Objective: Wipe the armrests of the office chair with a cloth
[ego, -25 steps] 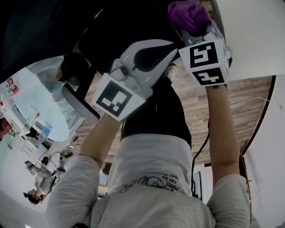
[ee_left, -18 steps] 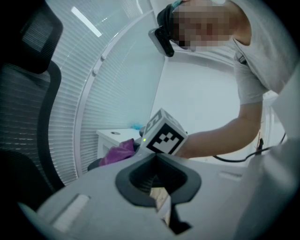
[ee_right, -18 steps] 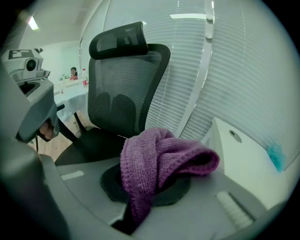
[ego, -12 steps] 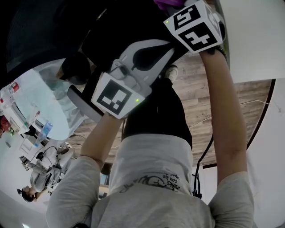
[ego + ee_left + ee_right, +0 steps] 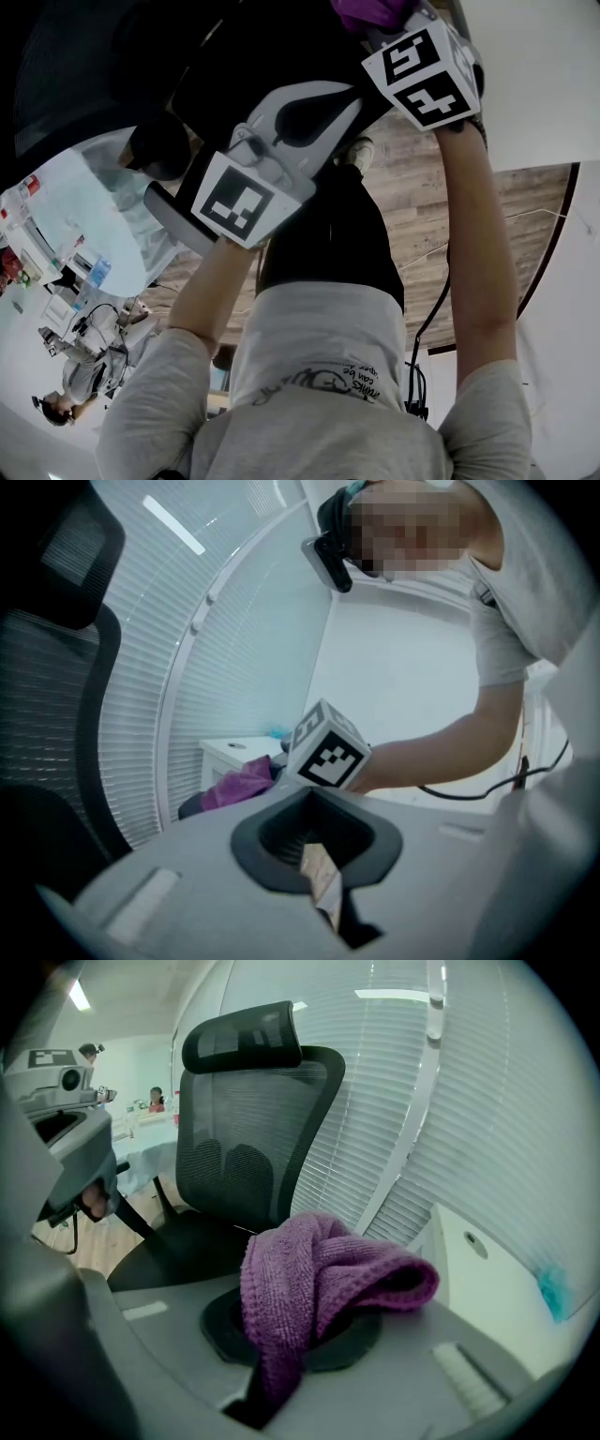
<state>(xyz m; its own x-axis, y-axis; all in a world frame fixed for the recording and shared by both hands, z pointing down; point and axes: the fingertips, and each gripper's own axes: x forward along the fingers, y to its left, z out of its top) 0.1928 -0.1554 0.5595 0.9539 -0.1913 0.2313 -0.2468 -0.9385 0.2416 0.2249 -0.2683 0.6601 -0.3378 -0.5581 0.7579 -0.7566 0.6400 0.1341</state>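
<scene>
- Purple cloth (image 5: 319, 1279): bunched and pinched in the right gripper (image 5: 272, 1377), one fold dropping into the slot between the jaws and the rest heaped over the dark recess above it.
- Right gripper, head view (image 5: 394, 33): held high at the upper right, marker cube toward the camera, with the cloth (image 5: 370, 11) showing at the top edge just beyond it.
- Left gripper (image 5: 328, 892): jaws almost together, leaving only a narrow slit through which wood floor shows; nothing lies between them.
- Left gripper, head view (image 5: 328, 108): lower than and left of the right one, over the black chair (image 5: 94, 56).
- Chair (image 5: 244, 1147): black mesh back with a headrest, upright, facing the right gripper; its seat lies below and ahead of the cloth, apart from it.
- Armrest (image 5: 173, 220): dark bar just left of the left gripper's marker cube; the cloth is well apart from it.
- Left gripper view: the cloth (image 5: 239, 782) appears beside the right gripper's cube, with the chair back (image 5: 56, 686) at the left edge.
- White cabinet (image 5: 487, 1279) stands to the right of the chair, before slatted blinds (image 5: 450, 1101).
- Round white table (image 5: 84, 206) lies left of the chair, on the wood floor (image 5: 441, 206).
</scene>
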